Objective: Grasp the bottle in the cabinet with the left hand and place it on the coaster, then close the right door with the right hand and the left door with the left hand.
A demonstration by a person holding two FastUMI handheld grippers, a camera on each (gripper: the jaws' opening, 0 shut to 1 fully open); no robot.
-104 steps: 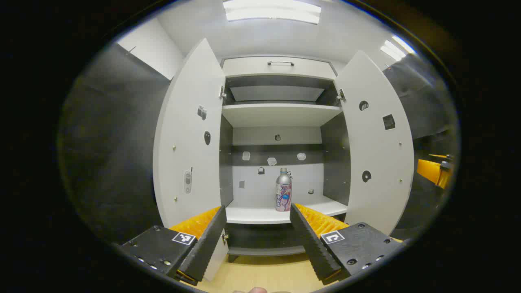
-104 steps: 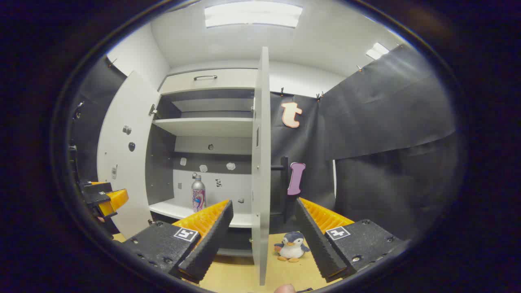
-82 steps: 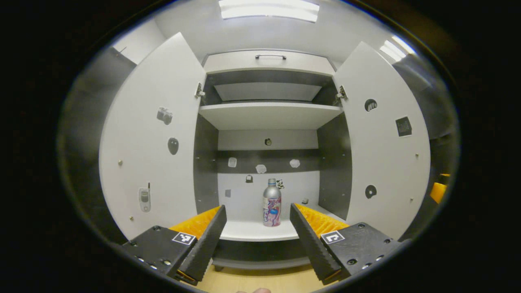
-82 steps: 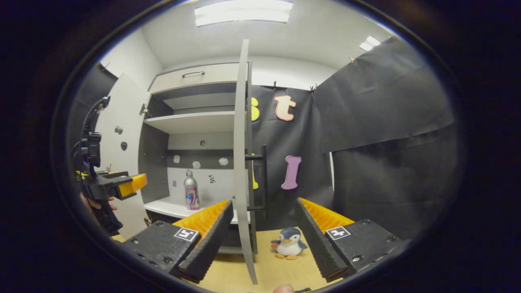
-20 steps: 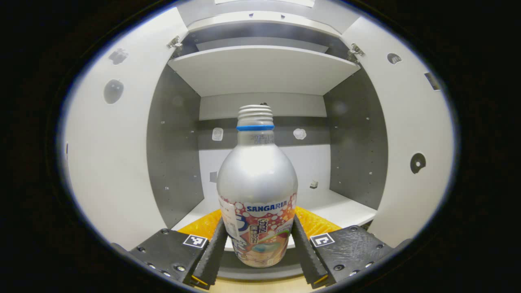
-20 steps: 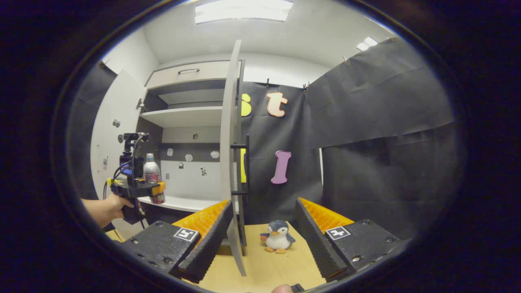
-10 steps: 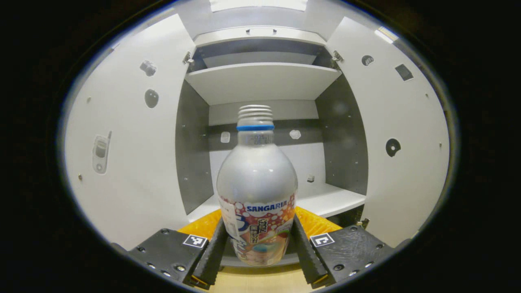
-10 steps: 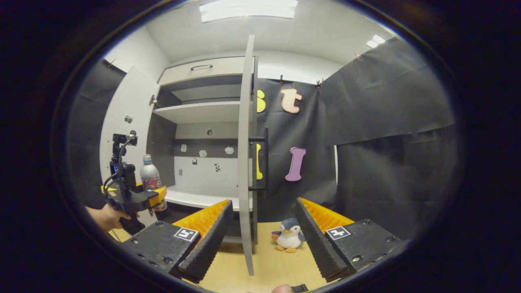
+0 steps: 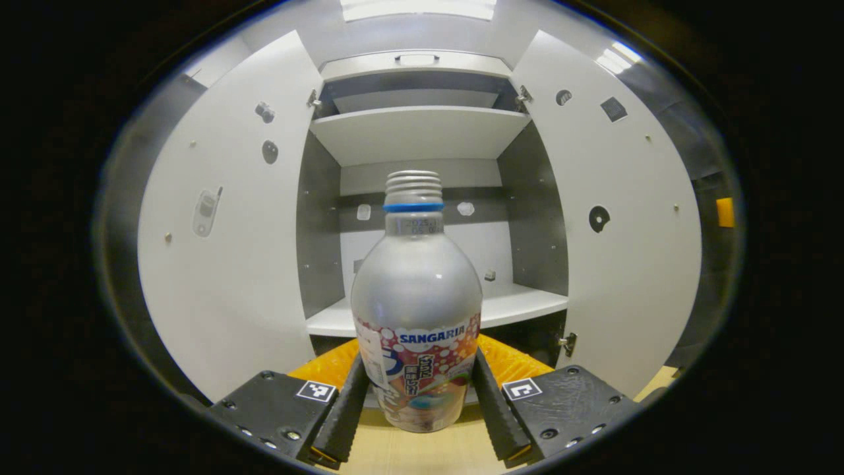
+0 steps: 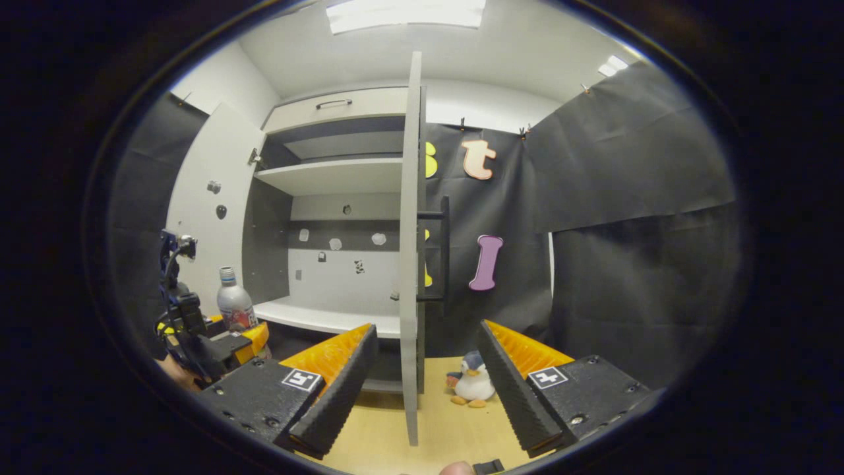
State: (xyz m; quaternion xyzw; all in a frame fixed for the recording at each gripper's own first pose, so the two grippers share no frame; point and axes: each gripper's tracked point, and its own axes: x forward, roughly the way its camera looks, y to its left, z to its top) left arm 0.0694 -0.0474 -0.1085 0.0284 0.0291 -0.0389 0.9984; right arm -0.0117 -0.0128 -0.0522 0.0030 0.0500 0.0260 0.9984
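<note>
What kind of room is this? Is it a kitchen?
Probably not a real kitchen: it looks like a test booth. A white cabinet stands open against black cloth walls, with a toy penguin on the floor.

We see a white ceiling (image 10: 527, 46) with a bright light panel (image 10: 405, 13) overhead. Black cloth (image 10: 633, 218) hangs along the wall on the right, a white wall (image 10: 224, 82) rising at the far left. The floor (image 10: 442, 429) is pale wood, and a small penguin plush (image 10: 473, 386) sits on it near the cloth.
</note>
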